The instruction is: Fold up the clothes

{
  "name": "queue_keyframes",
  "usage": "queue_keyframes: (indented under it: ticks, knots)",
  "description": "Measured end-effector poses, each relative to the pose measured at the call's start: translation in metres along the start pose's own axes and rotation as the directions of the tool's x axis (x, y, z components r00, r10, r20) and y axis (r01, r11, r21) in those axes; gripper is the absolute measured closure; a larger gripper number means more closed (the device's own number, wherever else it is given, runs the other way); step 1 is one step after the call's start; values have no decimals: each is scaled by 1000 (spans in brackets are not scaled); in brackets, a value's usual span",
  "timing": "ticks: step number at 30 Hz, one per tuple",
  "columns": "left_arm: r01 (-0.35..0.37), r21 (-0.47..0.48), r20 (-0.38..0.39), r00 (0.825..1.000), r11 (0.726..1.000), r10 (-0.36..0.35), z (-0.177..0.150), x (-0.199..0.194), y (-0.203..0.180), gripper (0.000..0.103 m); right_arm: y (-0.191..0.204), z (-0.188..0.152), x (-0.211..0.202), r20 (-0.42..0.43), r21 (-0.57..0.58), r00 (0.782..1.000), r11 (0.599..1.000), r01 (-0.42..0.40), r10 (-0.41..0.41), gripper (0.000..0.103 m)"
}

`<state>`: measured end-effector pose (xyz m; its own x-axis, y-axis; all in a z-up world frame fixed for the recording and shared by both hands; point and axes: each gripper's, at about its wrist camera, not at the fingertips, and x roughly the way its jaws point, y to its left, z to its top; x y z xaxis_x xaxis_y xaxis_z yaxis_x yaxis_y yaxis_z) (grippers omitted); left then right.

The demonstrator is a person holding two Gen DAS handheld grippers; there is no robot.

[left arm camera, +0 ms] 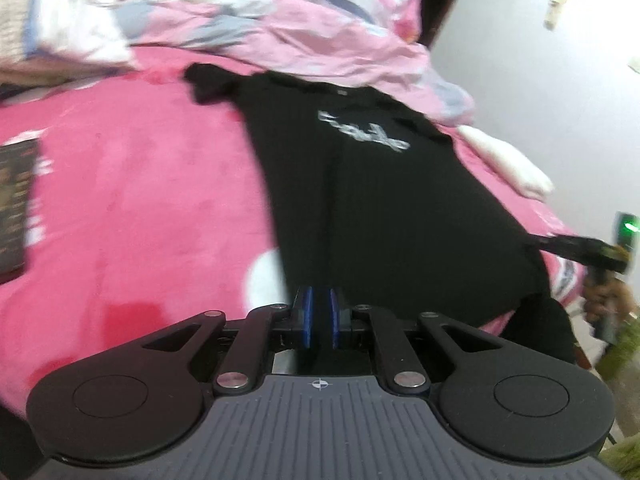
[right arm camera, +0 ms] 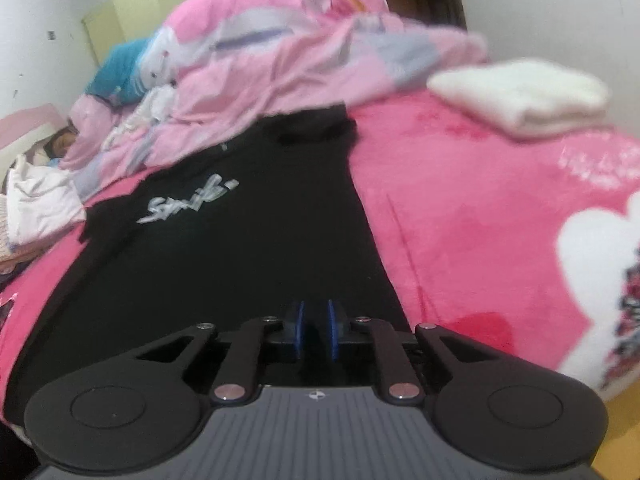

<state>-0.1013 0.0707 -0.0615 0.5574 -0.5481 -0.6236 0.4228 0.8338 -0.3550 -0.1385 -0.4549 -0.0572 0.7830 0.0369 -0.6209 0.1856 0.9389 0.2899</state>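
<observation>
Your left tool [left arm camera: 319, 312] and right tool [right arm camera: 315, 326] are both nearly closed at the hem of the black T-shirt [left arm camera: 372, 200], which lies flat on the pink bed [left arm camera: 140, 184]; it's light, limp fabric, so pinch each hem corner.

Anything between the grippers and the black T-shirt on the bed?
Nothing visible. The black T-shirt lies flat on the pink blanket; left gripper and right gripper sit at its near hem. The white folded towel lies aside.
</observation>
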Motion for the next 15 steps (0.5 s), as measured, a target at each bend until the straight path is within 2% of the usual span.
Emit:
queue_keyframes:
  ticks: [1,4,6,8,10,12,13,15]
  knots:
    - [14,13,-12,1000,1000,-14,0,6,-3,95,-9,3,7,10,20,1000,1000,9,-9,102]
    - [22,17,-67,998,1000,-21,-3,26,-5,95,-40,11,14,67,141,997,990,30,-40,103]
    - [27,3,-79,996,1000,-27,-2,31,-1,95,-58,15,13,97,206,988,974,97,-119,103]
    - [37,-7,-87,996,999,-37,-1,33,2,95,-65,16,5,116,220,982,968,121,-149,103]
    - [47,-15,-95,994,999,-49,-1,33,4,95,-52,15,-10,138,137,987,989,62,-81,103]
    - [58,-25,-102,993,998,-60,-1,33,7,95,-36,11,-23,101,38,988,992,-118,113,103]
    - [63,-33,-105,992,997,-66,-1,33,8,95,-26,8,-28,64,-20,976,978,-206,207,103]
    - [70,-45,-109,991,997,-75,-1,34,10,95,-4,2,-32,-41,-154,951,939,-308,306,103]
